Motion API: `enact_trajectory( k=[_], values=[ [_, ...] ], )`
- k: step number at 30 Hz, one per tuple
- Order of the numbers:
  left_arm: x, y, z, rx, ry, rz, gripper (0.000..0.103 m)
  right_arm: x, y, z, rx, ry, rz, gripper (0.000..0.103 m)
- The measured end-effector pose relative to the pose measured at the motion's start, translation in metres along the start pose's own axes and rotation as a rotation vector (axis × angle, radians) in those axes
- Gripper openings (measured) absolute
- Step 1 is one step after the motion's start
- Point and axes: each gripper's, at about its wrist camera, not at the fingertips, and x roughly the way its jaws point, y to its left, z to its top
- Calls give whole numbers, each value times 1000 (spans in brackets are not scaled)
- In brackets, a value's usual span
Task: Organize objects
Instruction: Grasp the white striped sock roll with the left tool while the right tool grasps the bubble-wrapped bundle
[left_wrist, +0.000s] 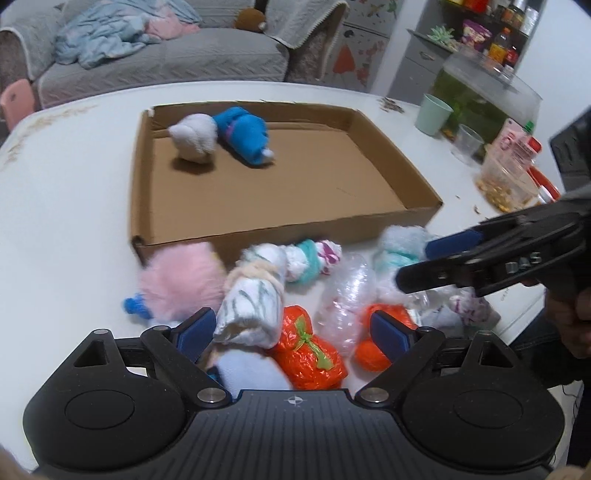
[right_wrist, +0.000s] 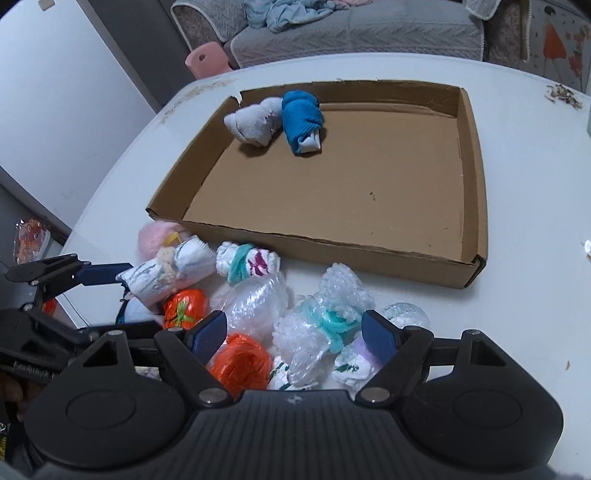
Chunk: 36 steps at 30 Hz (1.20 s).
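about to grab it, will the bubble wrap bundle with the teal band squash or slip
The bubble wrap bundle looks air-filled, so probably light and squashy between the pads. Its glossy film may slip. The teal band pinches its middle, likely the firmest place to grip.

The pink fluffy bundle (left_wrist: 181, 280) at lower left of the left wrist view is smeared by blur, and its edges cannot be made out. In the right wrist view it (right_wrist: 159, 236) is half covered by a rolled white bundle (right_wrist: 166, 275). The orange bag (right_wrist: 240, 363) at lower centre is cut off behind the gripper body. The sofa (right_wrist: 351, 33) is clipped by the top edge. The jars on the shelf (left_wrist: 495, 33) at upper right are too small to be read. The hand (left_wrist: 569, 317) at right is cropped by the frame.
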Motion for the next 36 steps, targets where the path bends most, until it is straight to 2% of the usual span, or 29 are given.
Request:
enact_trajectory(
  k=[3,6,11,20,23,25,28,30,36],
  values=[
    [8,-3,3,-19,13,-16,95,1,-1,0,-12,7,-13,75],
    [14,-3,7,-42,28,-36,97,0,-6,1,-13,15,-41,68],
    [29,9,13,-145,80,-87,98,-1,-9,3,-31,23,-95,69],
    [45,25,20,-279,107,-162,96,3,-14,16,-15,20,-87,68],
    [51,27,23,-303,123,-177,87,11,-10,20,-58,42,-102,66],
    [53,28,25,-310,128,-173,76,20,-7,21,-89,64,-108,54],
    [54,31,26,-338,131,-183,59,26,-7,19,-101,84,-119,48],
    [55,32,25,-350,128,-176,51,23,-8,18,-101,75,-114,46],
    [53,32,24,-357,114,-175,45,10,-14,19,-68,32,-83,43]
  ],
)
